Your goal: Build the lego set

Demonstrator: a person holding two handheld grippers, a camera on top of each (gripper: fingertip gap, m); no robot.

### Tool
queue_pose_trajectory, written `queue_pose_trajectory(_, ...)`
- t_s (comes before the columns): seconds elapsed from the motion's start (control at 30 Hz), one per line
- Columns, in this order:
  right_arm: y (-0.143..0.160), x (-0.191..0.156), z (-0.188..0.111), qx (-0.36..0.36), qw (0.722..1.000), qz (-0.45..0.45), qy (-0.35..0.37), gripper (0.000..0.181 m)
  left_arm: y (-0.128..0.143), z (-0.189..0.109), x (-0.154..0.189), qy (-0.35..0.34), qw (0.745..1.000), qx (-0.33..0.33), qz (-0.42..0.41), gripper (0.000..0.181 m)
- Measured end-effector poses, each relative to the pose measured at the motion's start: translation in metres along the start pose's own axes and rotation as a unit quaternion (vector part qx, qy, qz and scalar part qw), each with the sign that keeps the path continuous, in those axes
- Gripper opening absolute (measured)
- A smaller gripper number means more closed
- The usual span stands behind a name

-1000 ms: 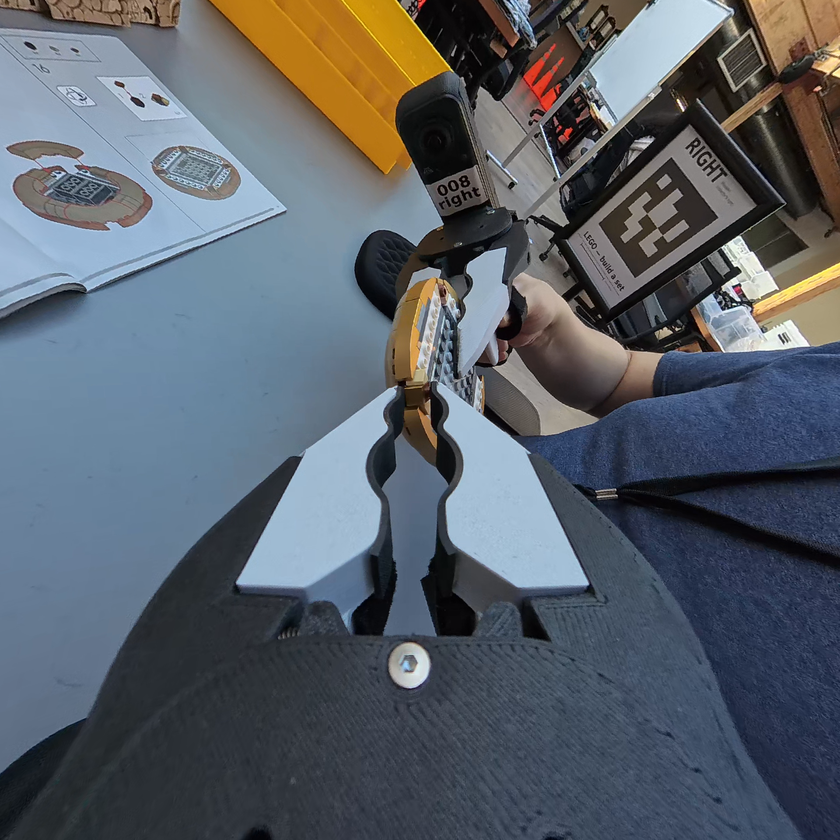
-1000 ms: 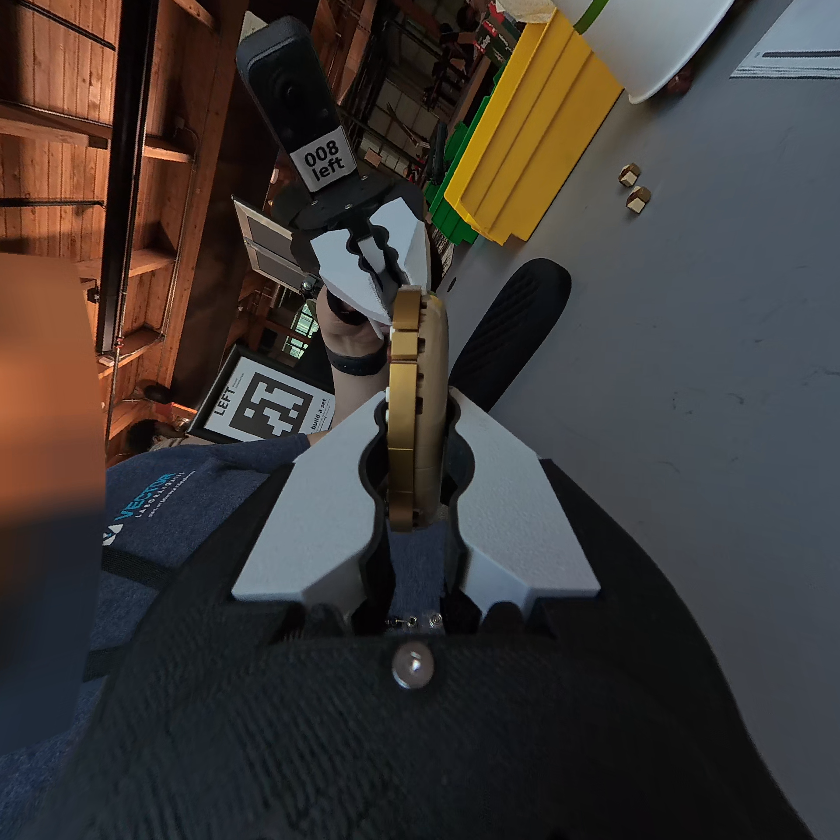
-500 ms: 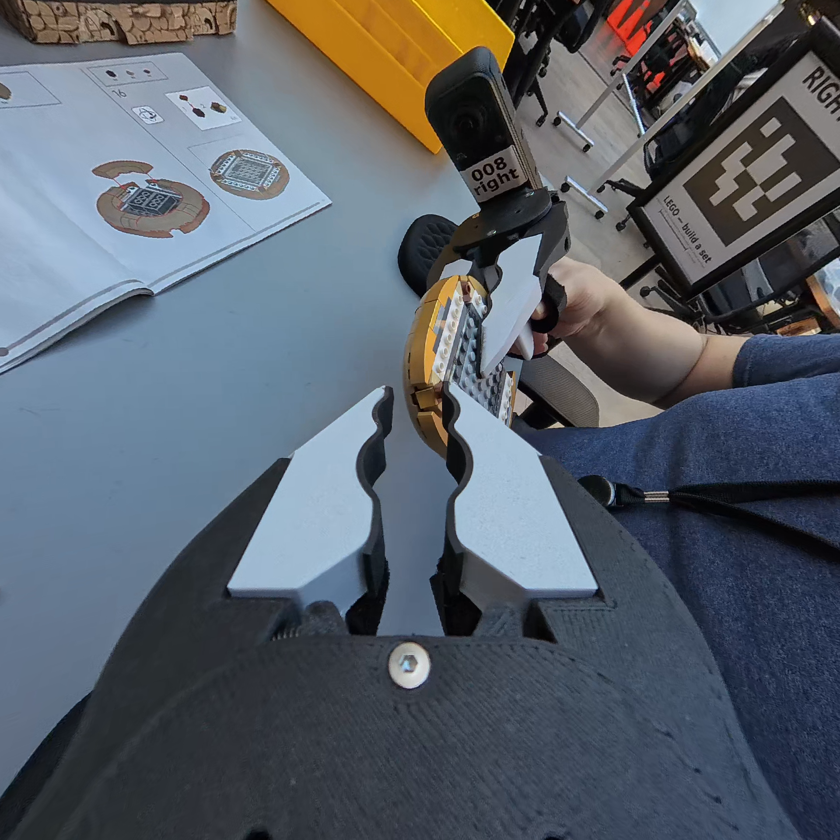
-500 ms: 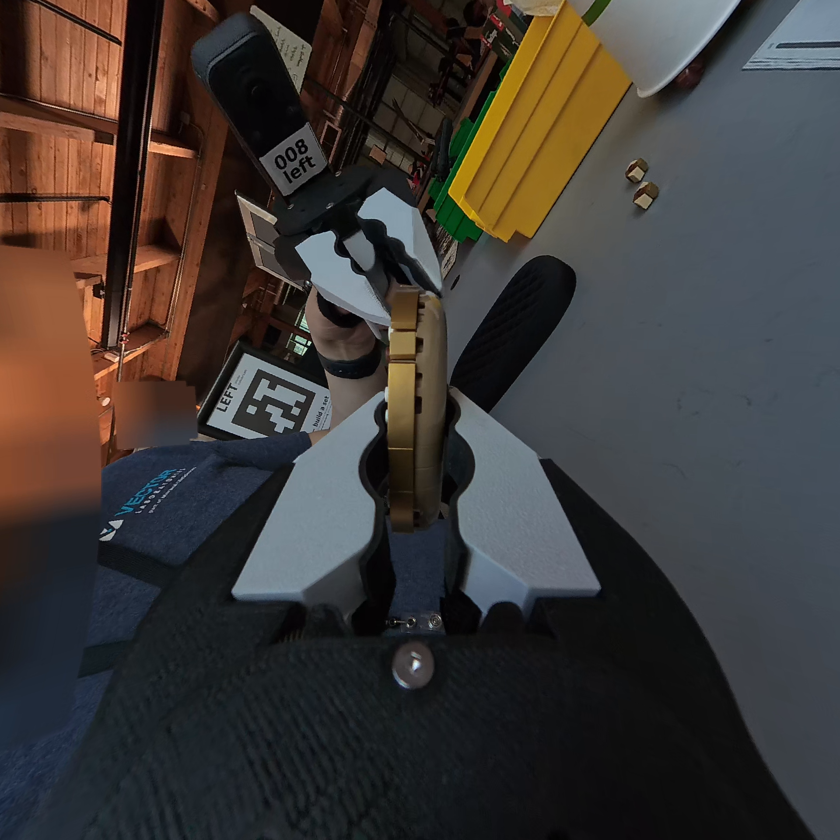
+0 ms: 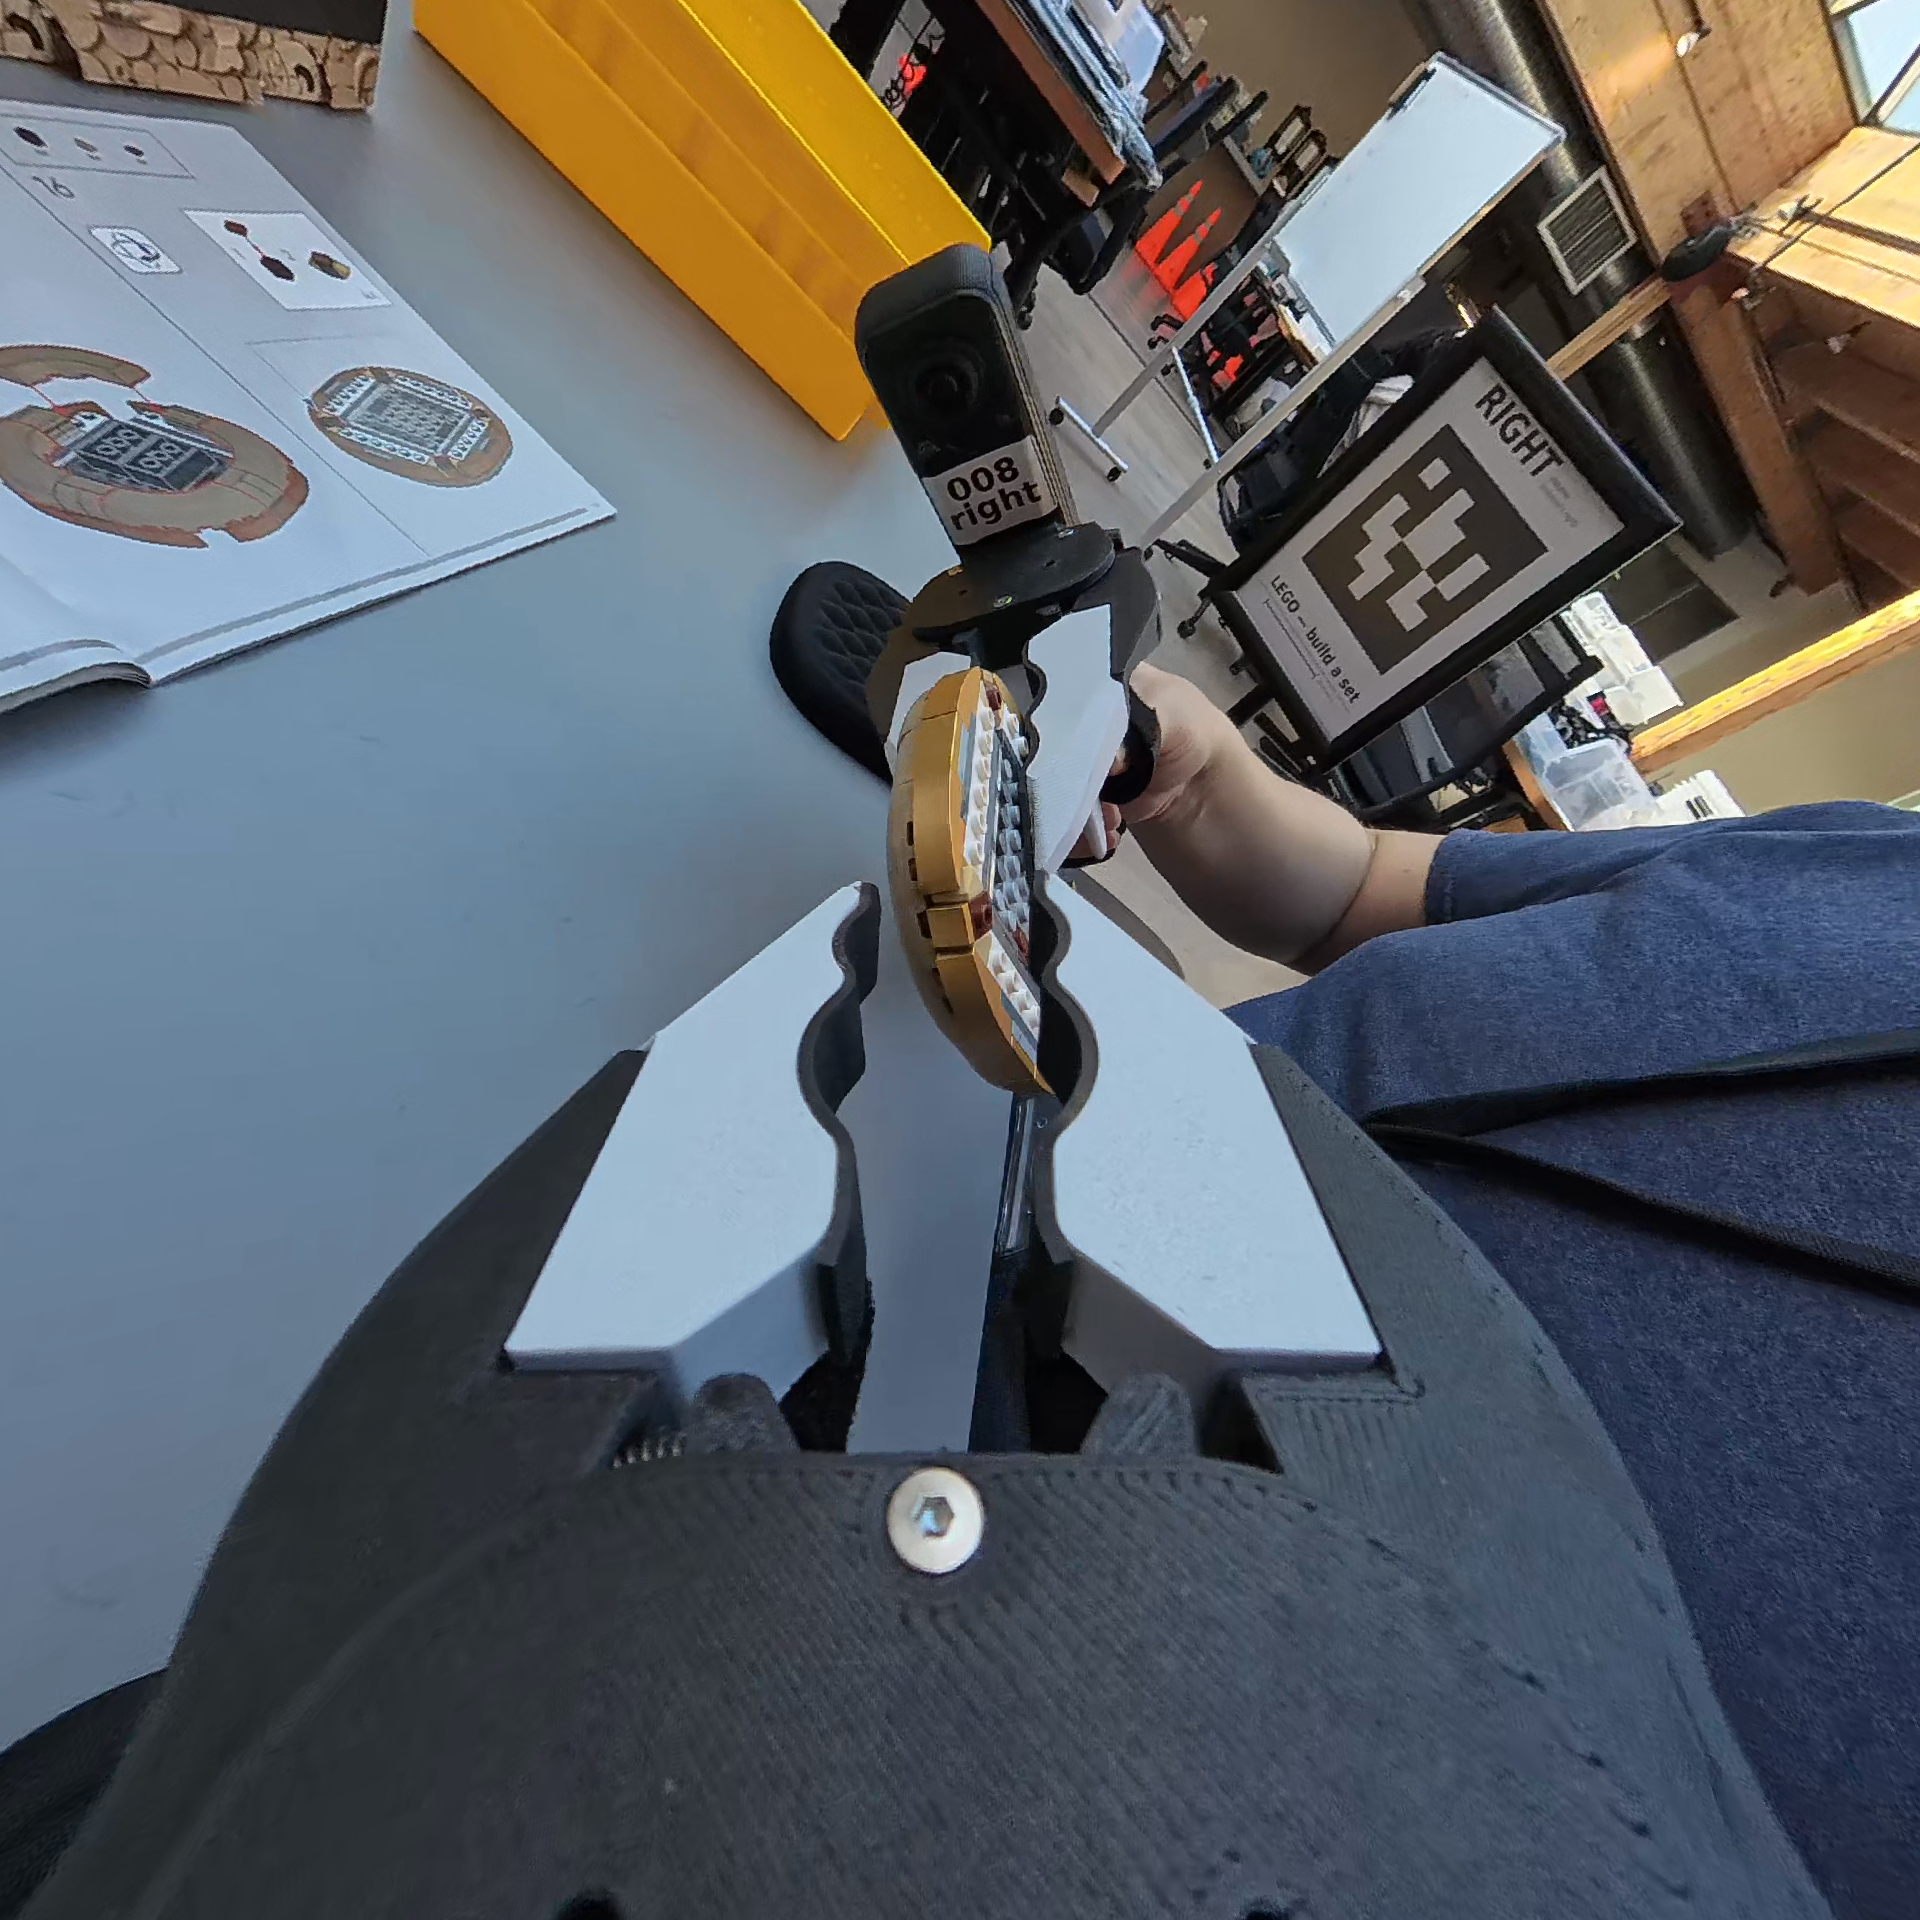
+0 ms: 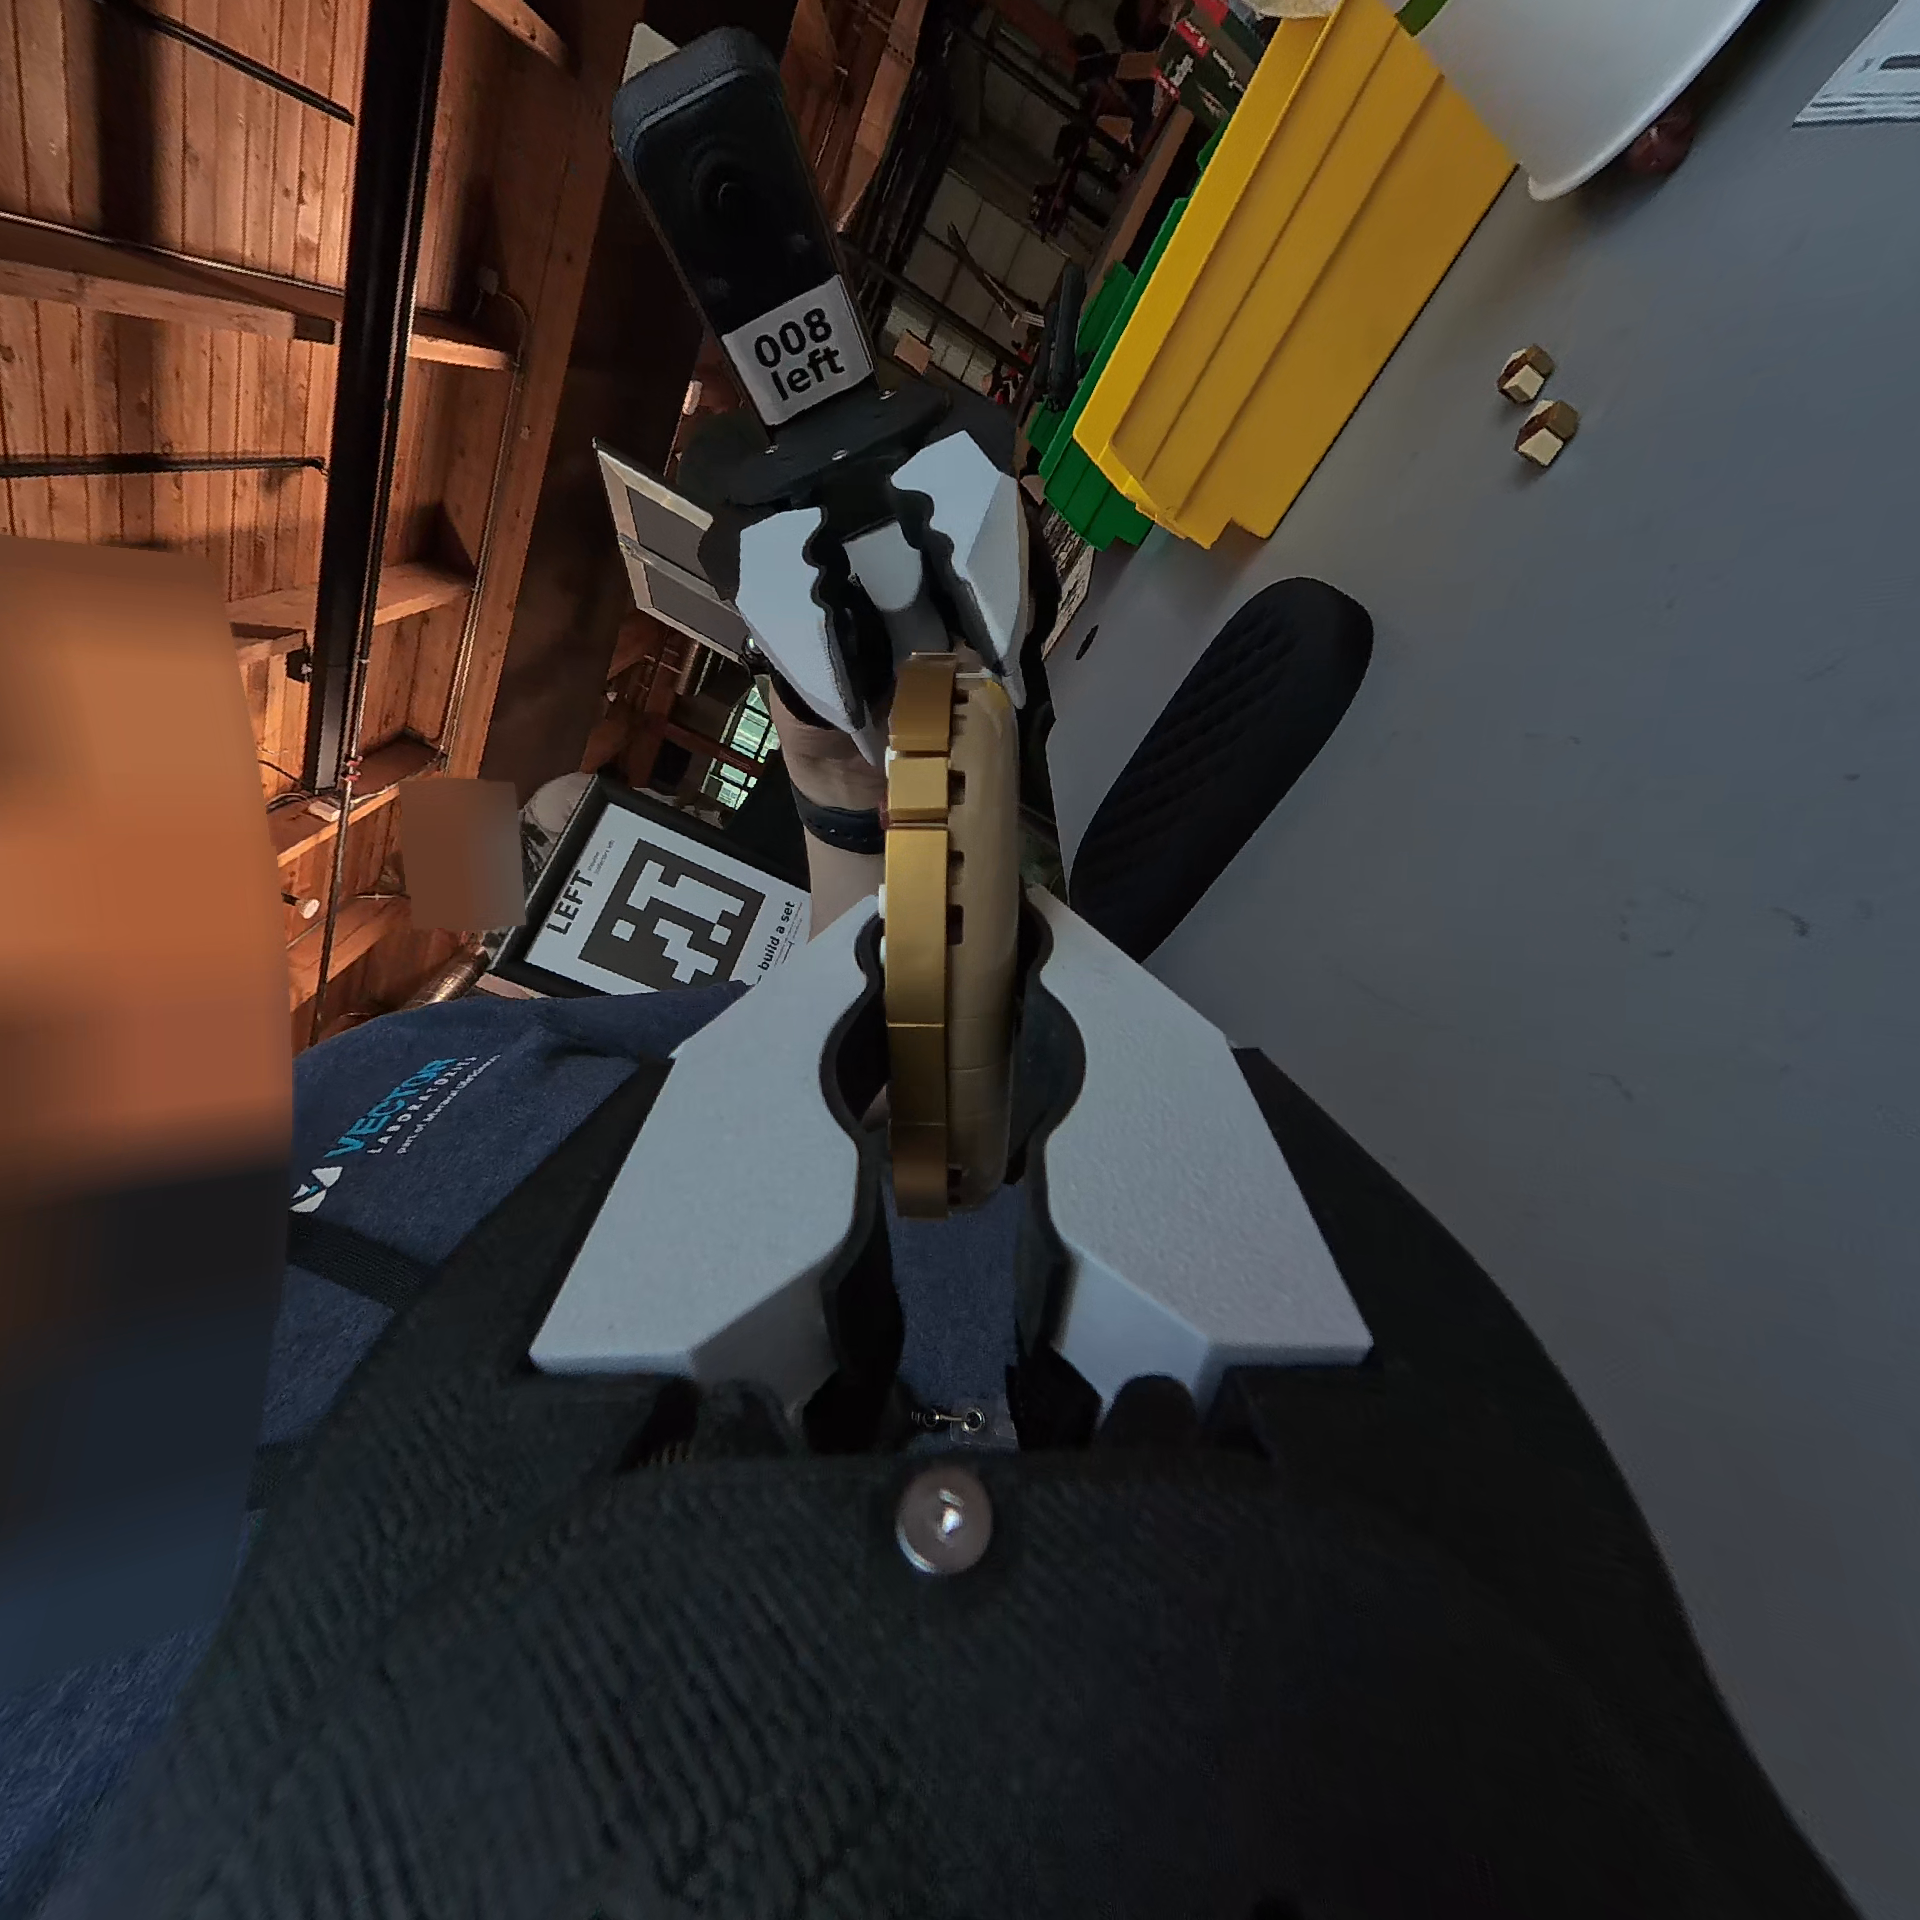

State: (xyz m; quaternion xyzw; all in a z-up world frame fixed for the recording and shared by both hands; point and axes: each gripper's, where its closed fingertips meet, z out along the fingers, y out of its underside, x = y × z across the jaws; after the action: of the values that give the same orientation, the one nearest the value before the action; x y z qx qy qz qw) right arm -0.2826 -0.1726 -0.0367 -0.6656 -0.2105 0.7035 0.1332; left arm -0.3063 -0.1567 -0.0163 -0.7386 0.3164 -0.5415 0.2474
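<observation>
A round gold lego disc [image 6: 940, 987] with a white and grey studded face [image 5: 1003, 831] is held on edge in the air over the person's lap. My right gripper [image 6: 951, 914] is shut on its rim, and it also shows in the left wrist view [image 5: 987, 717]. My left gripper [image 5: 956, 904] is open. The opposite edge of the disc lies between its fingers, close against the right finger and apart from the left finger. From the right wrist view, the left gripper [image 6: 935, 707] is at the disc's far edge.
A grey table [image 5: 416, 987] holds an open instruction booklet [image 5: 260, 416], yellow bins [image 5: 727, 187], two small gold pieces [image 6: 1538, 405], a white bowl [image 6: 1579, 94] and a patterned box [image 5: 187, 52]. A black chair armrest [image 6: 1216, 769] lies by the table edge. Across from one pair of fingers to the other is roughly 4 cm.
My left gripper has opened from its grip on the disc's edge, and the disc now reaches deeper between its fingers. My right gripper has kept hold of the disc.
</observation>
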Motion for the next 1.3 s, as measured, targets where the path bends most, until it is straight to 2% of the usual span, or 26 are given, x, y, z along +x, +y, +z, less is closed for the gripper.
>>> queue_pose_trajectory(0.2, 0.0, -0.005, 0.001, -0.004, 1.0, -0.011, -0.006, 0.019, 0.006, 0.005, 0.001, 0.034, 0.999, -0.004, -0.02, 0.029)
queue_pose_trajectory(0.37, -0.001, -0.007, 0.001, -0.007, 1.0, -0.025, -0.002, 0.019, 0.007, 0.005, 0.006, 0.063, 0.997, 0.003, -0.036, 0.019)
queue_pose_trajectory(0.73, -0.001, -0.004, 0.0, -0.011, 0.999, -0.044, 0.016, 0.018, 0.008, 0.009, 0.002, 0.054, 0.998, 0.01, -0.038, 0.017)
queue_pose_trajectory(0.93, -0.001, -0.007, 0.0, -0.01, 0.999, -0.049, 0.011, 0.019, 0.008, 0.008, 0.004, 0.031, 0.999, 0.009, -0.005, 0.017)
queue_pose_trajectory(1.3, 0.005, -0.008, 0.002, -0.042, 0.998, -0.04, 0.003, 0.018, 0.017, 0.006, 0.008, 0.039, 0.997, -0.067, 0.006, 0.017)
